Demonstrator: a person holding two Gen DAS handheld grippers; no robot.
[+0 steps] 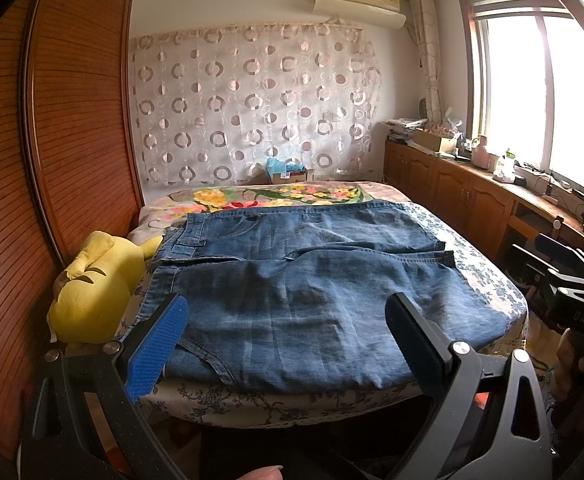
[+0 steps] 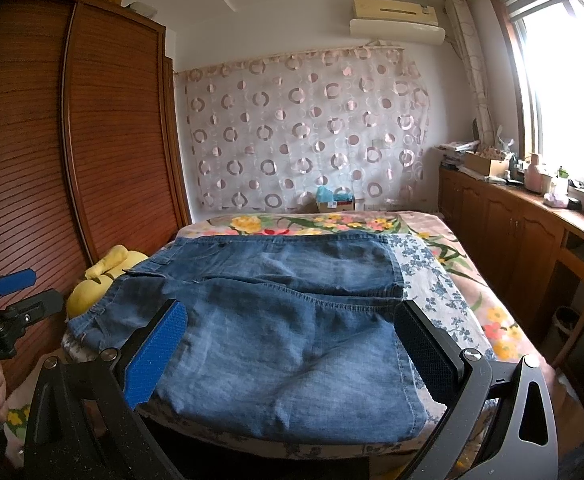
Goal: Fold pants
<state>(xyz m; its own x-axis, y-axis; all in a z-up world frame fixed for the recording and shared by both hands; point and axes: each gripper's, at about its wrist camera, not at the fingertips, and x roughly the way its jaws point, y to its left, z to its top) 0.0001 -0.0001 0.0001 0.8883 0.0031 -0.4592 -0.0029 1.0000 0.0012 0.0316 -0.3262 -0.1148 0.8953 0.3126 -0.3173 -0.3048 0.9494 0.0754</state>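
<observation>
left tongs (image 1: 287, 320) wide open, empty | right tongs (image 2: 292, 328) wide open, empty | above jeans (image 1: 300, 280)

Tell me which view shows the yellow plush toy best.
The left wrist view: the yellow plush toy shows nearly whole beside the jeans, against the wardrobe. In the right wrist view, only its top peeks out behind the jeans' waistband.
</observation>
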